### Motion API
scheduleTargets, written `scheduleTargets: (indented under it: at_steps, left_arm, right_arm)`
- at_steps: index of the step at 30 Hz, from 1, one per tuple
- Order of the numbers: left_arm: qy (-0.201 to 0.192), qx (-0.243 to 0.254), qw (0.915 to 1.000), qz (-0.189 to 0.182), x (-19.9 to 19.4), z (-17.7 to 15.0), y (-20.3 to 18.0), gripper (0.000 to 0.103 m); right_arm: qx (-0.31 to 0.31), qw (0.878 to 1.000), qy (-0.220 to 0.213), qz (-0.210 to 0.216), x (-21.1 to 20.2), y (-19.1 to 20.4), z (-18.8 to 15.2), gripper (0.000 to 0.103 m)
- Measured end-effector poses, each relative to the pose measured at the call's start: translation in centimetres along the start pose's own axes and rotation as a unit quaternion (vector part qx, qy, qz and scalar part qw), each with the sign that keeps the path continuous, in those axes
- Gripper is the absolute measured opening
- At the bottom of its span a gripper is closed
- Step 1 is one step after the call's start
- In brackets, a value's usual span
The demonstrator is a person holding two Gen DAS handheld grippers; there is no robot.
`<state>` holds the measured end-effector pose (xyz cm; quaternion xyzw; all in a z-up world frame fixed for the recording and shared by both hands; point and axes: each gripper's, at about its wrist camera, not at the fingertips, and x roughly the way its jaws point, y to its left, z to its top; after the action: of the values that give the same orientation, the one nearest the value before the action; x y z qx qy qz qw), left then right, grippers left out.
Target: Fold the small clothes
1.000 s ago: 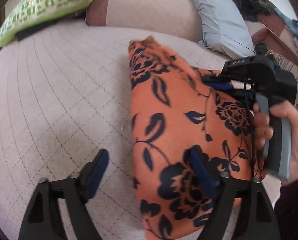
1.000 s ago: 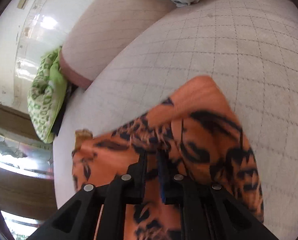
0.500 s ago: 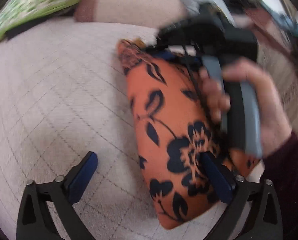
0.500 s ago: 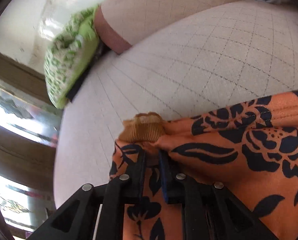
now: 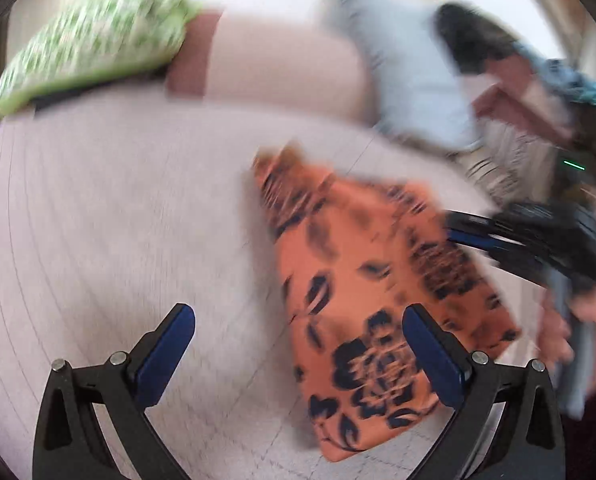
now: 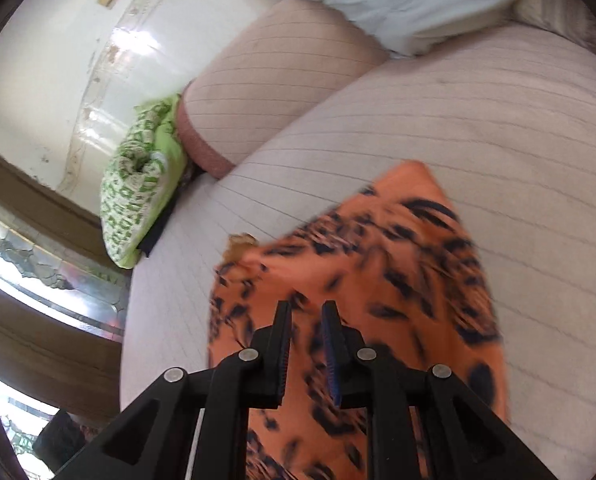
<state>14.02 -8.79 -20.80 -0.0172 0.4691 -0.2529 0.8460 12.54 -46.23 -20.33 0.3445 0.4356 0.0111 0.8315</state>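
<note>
An orange garment with a black flower print [image 5: 362, 264] lies folded in a long strip on the pale pink sofa seat [image 5: 117, 208], its brown collar at the far end. My left gripper [image 5: 298, 312] hovers above its near end, open wide; the right finger [image 5: 430, 352] is over the cloth and the left finger is over bare seat. My right gripper [image 5: 452, 228], held by a hand [image 5: 558, 332], points at the cloth's right edge. In the right wrist view its pads stand slightly apart [image 6: 306, 308] above the garment [image 6: 398, 248], with nothing pinched between them.
A green patterned cushion [image 5: 89, 52] leans at the far left beside a pink bolster [image 5: 281, 72]. A light blue pillow [image 5: 414, 92] lies at the back right with dark clothes behind it. In the right wrist view the seat [image 6: 498, 120] stretches right of the garment.
My right gripper let go of the cloth near the brown collar and drew back to the right, jaws parting a little. My left gripper lifted away. The garment stays folded.
</note>
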Motion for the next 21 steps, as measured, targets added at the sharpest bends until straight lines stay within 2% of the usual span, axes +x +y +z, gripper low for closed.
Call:
scheduleTargets:
  at_steps: [1,3,5,7,11,18,21]
  left_arm:
    - [0.027,-0.006,0.9995,0.015,1.2,-0.2,0.0,0.103]
    - [0.067,0.001,0.9969,0.043,3.7,-0.9,-0.5,0.103]
    - [0.056,-0.004,0.9977,0.037,4.2,-1.0,-0.9,0.103]
    - [0.052,0.002,0.9976,0.046,3.7,-1.2,-1.4,0.103]
    - [0.027,0.038,0.9966,0.068,3.2,-1.4,-2.8,0.103]
    - [0.022,0.047,0.996,0.072,3.6,-0.9,-3.1,0.103]
    - [0.021,0.055,0.9956,0.073,3.5,-0.7,-3.3,0.103]
  right_arm:
    - [-0.002,1.0,-0.004,-0.026,-0.8,-1.0,-1.1,0.019]
    - [0.013,0.999,-0.009,-0.037,-1.7,-2.8,-2.5,0.017]
    - [0.038,0.999,-0.006,-0.031,-1.4,-4.6,-3.3,0.017]
    - [0.037,0.999,-0.01,-0.021,-1.3,-5.3,-3.4,0.017]
    - [0.014,0.999,-0.038,-0.012,-2.1,-4.1,-3.0,0.017]
    - [0.021,0.998,-0.052,0.025,-0.1,-1.8,-0.4,0.017]
    - [0.024,0.998,-0.054,0.008,1.1,-1.7,1.1,0.017]
